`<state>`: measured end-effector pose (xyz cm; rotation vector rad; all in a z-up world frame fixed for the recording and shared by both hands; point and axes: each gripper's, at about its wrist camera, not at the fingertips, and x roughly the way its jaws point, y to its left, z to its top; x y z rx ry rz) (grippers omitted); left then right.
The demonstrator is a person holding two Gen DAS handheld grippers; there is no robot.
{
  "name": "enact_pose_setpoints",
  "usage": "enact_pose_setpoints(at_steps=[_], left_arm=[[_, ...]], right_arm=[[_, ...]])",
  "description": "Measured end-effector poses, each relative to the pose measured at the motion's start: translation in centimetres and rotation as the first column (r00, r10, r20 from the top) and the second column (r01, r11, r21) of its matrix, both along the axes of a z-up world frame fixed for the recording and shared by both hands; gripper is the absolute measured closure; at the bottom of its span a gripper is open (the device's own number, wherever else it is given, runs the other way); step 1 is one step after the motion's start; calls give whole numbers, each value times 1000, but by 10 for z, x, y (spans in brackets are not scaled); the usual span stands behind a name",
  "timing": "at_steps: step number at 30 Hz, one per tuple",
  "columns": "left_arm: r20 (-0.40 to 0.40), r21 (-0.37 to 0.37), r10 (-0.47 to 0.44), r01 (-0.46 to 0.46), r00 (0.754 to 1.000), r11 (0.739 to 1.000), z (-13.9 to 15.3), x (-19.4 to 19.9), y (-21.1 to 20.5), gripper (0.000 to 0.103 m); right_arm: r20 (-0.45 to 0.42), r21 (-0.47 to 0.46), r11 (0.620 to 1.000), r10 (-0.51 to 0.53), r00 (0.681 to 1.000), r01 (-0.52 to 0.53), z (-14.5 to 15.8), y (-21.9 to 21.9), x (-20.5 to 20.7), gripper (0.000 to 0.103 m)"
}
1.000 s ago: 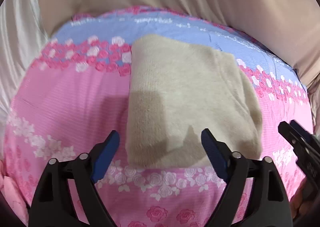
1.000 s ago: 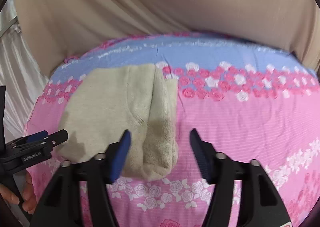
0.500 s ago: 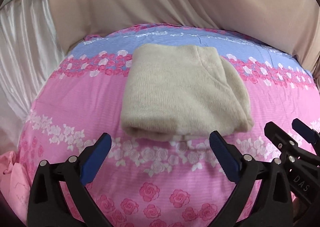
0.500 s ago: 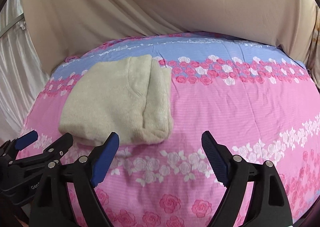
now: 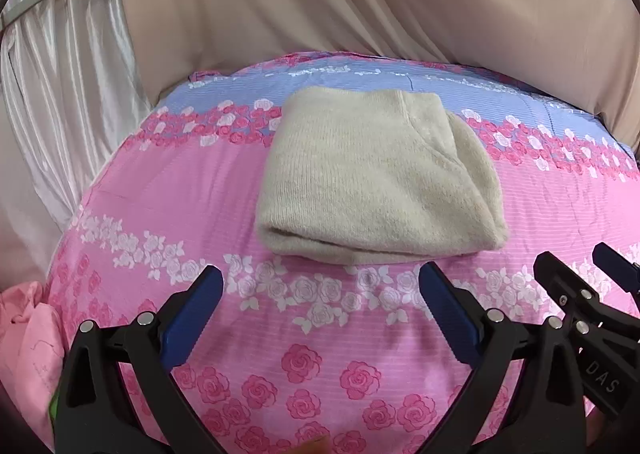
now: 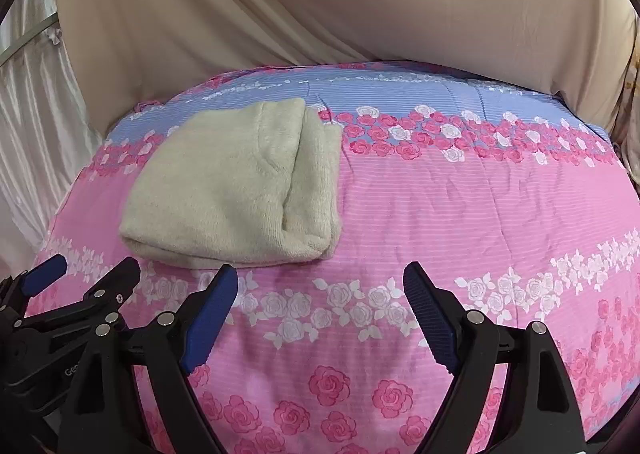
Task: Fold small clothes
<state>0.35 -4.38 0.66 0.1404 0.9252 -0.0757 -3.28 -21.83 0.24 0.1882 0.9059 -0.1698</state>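
Folded garment (image 5: pixel 376 181): a cream knitted piece is lying folded into a thick rectangle on the bed, across the border where the pink band is meeting the row of roses and the blue band; its rolled fold edge is facing the cameras, and a second layer is showing along its right side.

Bed cover (image 5: pixel 168 189): pink with printed roses, a blue band running along the far side; it is lying fairly smooth, with light creases to the right of the garment in the right wrist view.

Left hand-held gripper (image 5: pixel 320 302): its jaws are standing wide apart with nothing between them; the opening has just been widening. It is hovering above the rose print just in front of the garment's near edge, not touching it.

Right hand-held gripper (image 6: pixel 320 294): its jaws are also gaping, having just been opening, with only bed cover between them. It is hanging in front of the garment's near right corner, clear of the knit.

Blue pads (image 6: pixel 210 326): ribbed and facing each other across the gap.

Backdrop (image 5: pixel 360 5): beige cloth is hanging behind the bed, with a shiny white curtain (image 5: pixel 60 93) at the left.

Pink cloth (image 5: pixel 28 342): a crumpled piece is lying at the bed's left edge, near the left hand-held gripper.
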Motion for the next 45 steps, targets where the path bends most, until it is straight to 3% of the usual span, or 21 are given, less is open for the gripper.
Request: enact_pose_setpoints(at_steps=[23, 32, 45], left_arm=[[-6, -8, -14, 14, 1000, 1000, -2, -4, -3, 7], [25, 29, -15, 14, 1000, 999, 0, -6, -7, 7], [11, -2, 2, -2, 1000, 1000, -3, -5, 1, 7]], right_arm=[[4, -19, 999, -28, 1000, 28, 5, 0, -8, 21], [11, -19, 999, -42, 999, 42, 6, 1, -9, 21], [11, -22, 1000, -17, 1000, 17, 5, 5, -8, 21]])
